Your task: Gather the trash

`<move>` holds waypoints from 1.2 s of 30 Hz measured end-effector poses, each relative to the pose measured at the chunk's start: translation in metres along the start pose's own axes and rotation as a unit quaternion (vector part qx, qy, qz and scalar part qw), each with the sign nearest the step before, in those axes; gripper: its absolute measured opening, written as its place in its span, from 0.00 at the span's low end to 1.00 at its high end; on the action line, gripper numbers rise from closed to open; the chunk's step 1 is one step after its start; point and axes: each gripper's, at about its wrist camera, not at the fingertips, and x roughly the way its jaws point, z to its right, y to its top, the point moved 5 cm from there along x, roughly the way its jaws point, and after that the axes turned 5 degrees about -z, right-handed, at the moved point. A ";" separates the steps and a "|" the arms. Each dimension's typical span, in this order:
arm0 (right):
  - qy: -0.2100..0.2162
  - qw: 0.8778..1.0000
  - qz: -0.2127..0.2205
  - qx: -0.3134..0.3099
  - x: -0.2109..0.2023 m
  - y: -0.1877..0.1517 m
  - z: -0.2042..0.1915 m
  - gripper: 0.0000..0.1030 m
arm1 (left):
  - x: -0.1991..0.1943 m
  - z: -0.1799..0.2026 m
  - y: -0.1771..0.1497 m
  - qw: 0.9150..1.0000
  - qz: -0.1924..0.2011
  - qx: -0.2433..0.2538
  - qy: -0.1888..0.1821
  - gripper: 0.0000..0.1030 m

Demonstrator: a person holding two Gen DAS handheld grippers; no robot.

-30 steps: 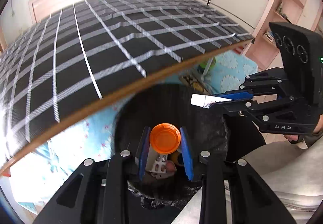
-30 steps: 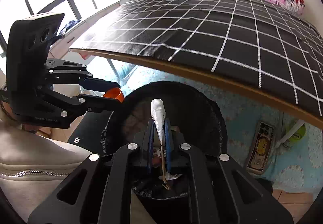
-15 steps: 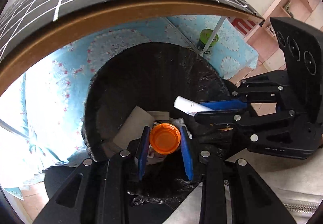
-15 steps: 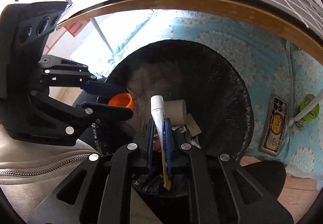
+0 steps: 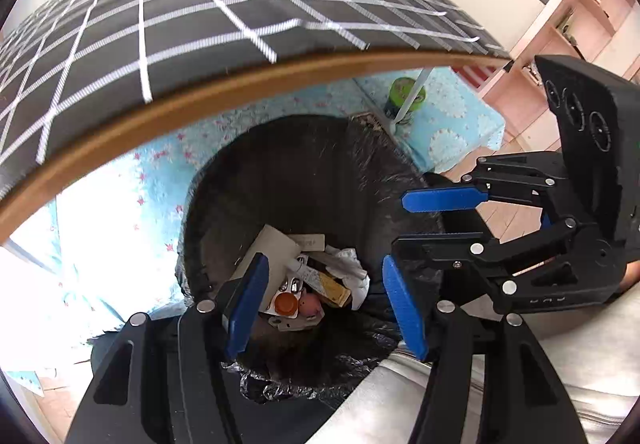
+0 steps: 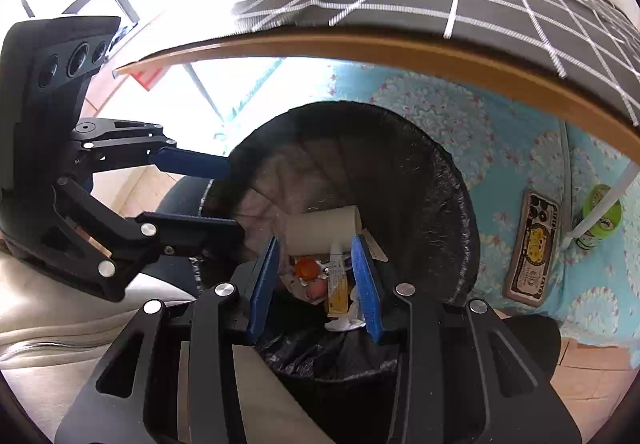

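Your left gripper (image 5: 324, 304) and right gripper (image 6: 316, 280) have just opened their jaws, nothing between them. The orange cap (image 5: 286, 304) and tube (image 6: 338, 284) lie in the bin (image 6: 440, 204).

Orange-capped bottle (image 5: 286, 304), white tube (image 6: 335, 271) – lying loose among litter, bottom of black-lined bin (image 5: 320, 172).

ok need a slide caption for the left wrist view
Left gripper open above the bin, orange cap lying among the trash below.
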 end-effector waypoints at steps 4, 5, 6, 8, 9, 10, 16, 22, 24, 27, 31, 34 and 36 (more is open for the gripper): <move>0.012 1.000 -0.005 -0.001 -0.013 0.001 -0.003 0.47 | -0.020 0.000 0.001 1.000 0.013 -0.010 0.000 0.65; 0.014 1.000 -0.007 -0.004 -0.017 0.001 -0.005 0.52 | -0.025 0.001 0.002 1.000 0.015 -0.010 0.000 0.66; 0.015 1.000 -0.006 -0.006 -0.021 0.001 -0.007 0.54 | -0.031 0.003 0.003 1.000 0.017 -0.008 0.000 0.69; 0.020 1.000 -0.009 -0.007 -0.028 0.001 -0.009 0.60 | -0.043 0.008 0.004 1.000 0.025 -0.003 0.005 0.75; 0.023 1.000 -0.010 -0.006 -0.032 0.001 -0.010 0.61 | -0.049 0.010 0.004 1.000 0.029 0.000 0.009 0.79; 0.022 1.000 -0.011 -0.007 -0.035 0.002 -0.012 0.62 | -0.052 0.012 0.005 0.999 0.033 0.003 0.010 0.79; 0.019 1.000 -0.022 -0.008 -0.051 0.004 -0.018 0.71 | -0.069 0.022 0.005 0.999 0.045 0.009 -0.001 0.79; 0.016 0.999 -0.023 -0.018 -0.061 0.003 -0.025 0.78 | -0.080 0.028 0.003 0.998 0.054 0.012 -0.003 0.79; 0.014 0.999 -0.023 -0.019 -0.062 0.003 -0.027 0.78 | -0.081 0.028 0.003 0.998 0.055 0.014 -0.002 0.79; 0.012 0.999 -0.021 -0.023 -0.064 0.003 -0.029 0.78 | -0.082 0.027 0.004 0.998 0.056 0.011 0.001 0.79; 0.008 0.999 -0.018 -0.027 -0.067 0.004 -0.030 0.78 | -0.084 0.028 0.005 0.998 0.062 0.014 0.003 0.79; 0.006 0.999 -0.018 -0.028 -0.067 0.005 -0.031 0.78 | -0.083 0.031 0.004 0.998 0.061 0.021 0.002 0.79; 0.009 0.999 -0.018 -0.029 -0.068 0.005 -0.033 0.78 | -0.083 0.031 0.004 0.998 0.060 0.020 0.000 0.79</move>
